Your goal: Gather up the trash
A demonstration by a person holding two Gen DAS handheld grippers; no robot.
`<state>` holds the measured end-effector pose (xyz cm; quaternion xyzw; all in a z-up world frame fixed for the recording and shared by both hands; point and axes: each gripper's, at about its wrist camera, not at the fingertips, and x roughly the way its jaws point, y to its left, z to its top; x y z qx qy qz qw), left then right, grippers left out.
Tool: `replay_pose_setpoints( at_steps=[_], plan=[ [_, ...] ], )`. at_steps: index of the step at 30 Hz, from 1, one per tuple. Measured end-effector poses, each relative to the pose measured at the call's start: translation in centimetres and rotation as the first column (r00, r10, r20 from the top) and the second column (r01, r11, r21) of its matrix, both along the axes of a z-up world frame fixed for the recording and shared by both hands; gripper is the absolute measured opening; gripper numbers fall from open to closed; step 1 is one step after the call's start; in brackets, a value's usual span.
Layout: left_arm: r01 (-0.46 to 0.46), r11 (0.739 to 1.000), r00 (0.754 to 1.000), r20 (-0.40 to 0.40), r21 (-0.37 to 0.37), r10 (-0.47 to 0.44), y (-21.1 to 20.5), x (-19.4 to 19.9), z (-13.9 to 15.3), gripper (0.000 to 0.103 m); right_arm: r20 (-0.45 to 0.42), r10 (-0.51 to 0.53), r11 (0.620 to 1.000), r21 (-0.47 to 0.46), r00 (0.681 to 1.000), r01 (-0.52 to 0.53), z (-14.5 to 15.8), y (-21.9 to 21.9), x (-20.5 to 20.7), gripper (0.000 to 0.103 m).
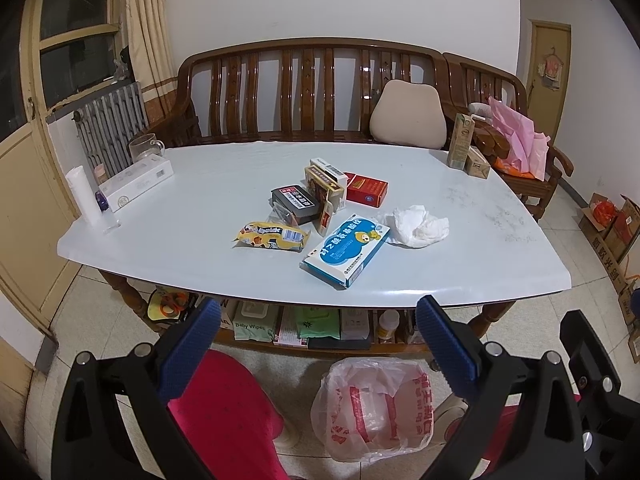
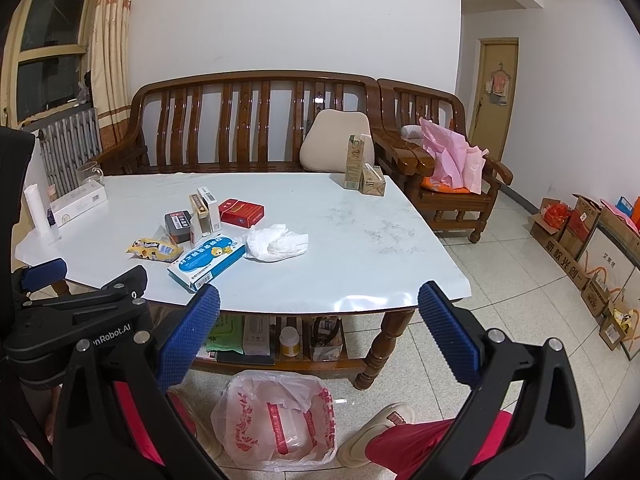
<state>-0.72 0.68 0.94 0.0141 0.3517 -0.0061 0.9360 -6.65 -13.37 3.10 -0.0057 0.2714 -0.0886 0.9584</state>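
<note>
Under the table [image 1: 180,248] a plastic bag [image 1: 374,408] stands open, seemingly empty; left gripper [image 1: 316,344] and right gripper [image 2: 318,336] both spread apart, holding nothing

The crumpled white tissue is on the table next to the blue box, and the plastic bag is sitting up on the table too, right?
Not quite. The crumpled white tissue does lie on the table beside the blue box, but the plastic bag is on the floor in front of the table, not on it. Both wrist views show it.

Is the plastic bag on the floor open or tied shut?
Open. The plastic bag stands with its mouth spread upward, inside visible in both views; its contents cannot be told.
</note>
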Motion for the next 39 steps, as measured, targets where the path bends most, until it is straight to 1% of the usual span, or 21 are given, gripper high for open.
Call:
replay_pose_setpoints(
  at_steps=[39],
  plan=[
    [-0.003, 1.000, 1.000, 0.005, 0.001, 0.003, 0.28, -0.06, -0.16, 0.096, 0.000, 0.003, 1.000, 0.003, 1.000, -0.003, -0.01, 0.14, 0.05, 0.097]
  ],
)
